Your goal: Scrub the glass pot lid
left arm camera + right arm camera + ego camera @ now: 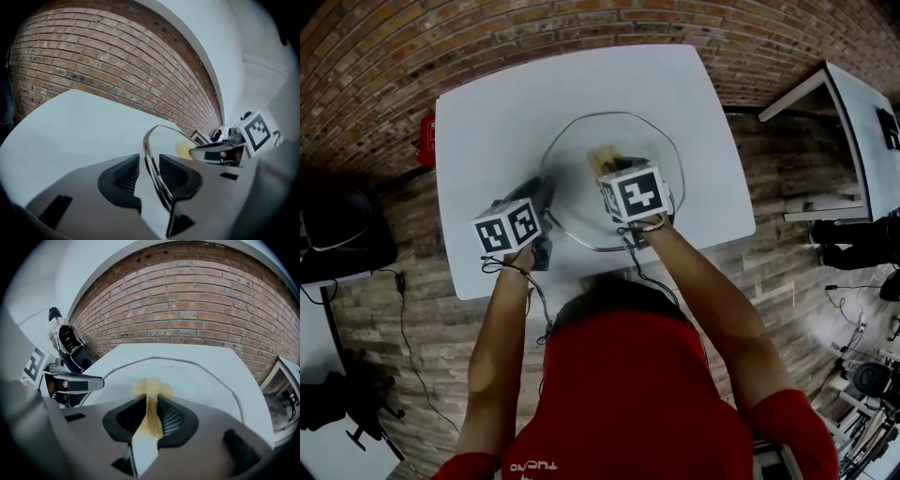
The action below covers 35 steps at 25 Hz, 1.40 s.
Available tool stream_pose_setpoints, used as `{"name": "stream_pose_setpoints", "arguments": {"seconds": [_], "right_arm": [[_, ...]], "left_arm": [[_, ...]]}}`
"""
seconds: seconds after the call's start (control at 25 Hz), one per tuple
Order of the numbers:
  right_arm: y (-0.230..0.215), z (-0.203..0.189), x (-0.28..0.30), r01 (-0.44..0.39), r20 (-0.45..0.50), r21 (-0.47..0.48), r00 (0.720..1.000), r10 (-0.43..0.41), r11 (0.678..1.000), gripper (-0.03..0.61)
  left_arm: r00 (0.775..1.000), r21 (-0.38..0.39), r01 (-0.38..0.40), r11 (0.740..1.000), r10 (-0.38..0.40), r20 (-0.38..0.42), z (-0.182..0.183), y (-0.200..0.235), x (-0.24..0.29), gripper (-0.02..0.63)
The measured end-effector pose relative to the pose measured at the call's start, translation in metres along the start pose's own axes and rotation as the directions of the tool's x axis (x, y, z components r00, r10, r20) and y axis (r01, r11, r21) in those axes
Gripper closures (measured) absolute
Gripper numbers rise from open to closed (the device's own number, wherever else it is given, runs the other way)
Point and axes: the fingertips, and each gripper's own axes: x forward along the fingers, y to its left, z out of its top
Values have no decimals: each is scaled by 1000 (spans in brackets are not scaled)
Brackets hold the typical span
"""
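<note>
A round glass pot lid (579,192) with a metal rim lies on the white table (487,122). My left gripper (544,190) is at the lid's left edge. In the left gripper view the rim (149,140) runs between the pads of that gripper (150,171), close against the right pad, so it is shut on the lid. My right gripper (609,169) hovers over the lid's middle, shut on a yellow sponge (602,153). The sponge (151,390) sticks out past the right gripper's (151,416) pads onto the glass (201,376).
Brick floor surrounds the table. A second white table (862,122) stands at the right, and a red object (426,141) sits by the table's left edge. Black gear (337,234) and cables lie on the floor at the left. A black backpack (70,345) rests beyond the table.
</note>
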Motion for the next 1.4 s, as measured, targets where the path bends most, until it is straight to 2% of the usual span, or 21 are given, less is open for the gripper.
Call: {"name": "stream_pose_setpoints", "arguments": {"seconds": [0.12, 0.28, 0.4, 0.48, 0.6, 0.76, 0.88, 1.12, 1.4], "right_arm": [[5, 3, -6, -45, 18, 5, 999, 45, 999, 450], [5, 8, -21, -73, 60, 4, 996, 73, 997, 437], [9, 21, -39, -117, 165, -42, 979, 122, 992, 437], [17, 37, -58, -140, 271, -108, 948, 165, 984, 437], [29, 59, -89, -142, 411, -205, 886, 217, 968, 437], [39, 76, -124, -141, 529, -288, 801, 280, 947, 446], [38, 82, -140, -142, 586, -302, 753, 301, 943, 480], [32, 85, -158, -147, 633, -305, 707, 316, 941, 528], [44, 87, -189, -145, 664, -379, 646, 378, 914, 545]], "left_arm": [[1000, 29, -15, 999, 14, 11, 0, 1, -6, 471], [998, 69, -37, 997, 34, 49, 6, 1, -21, 457], [989, 123, -57, 991, 38, 146, 27, -8, -40, 457], [974, 183, -50, 982, 7, 227, 45, -25, -53, 457], [948, 268, -3, 964, -83, 306, 65, -61, -67, 459], [915, 366, 46, 929, -186, 358, 82, -109, -79, 491], [889, 416, 78, 906, -252, 381, 92, -139, -85, 527], [857, 477, 95, 874, -315, 407, 101, -169, -88, 575], [831, 541, 113, 833, -377, 408, 96, -198, -96, 591]]}}
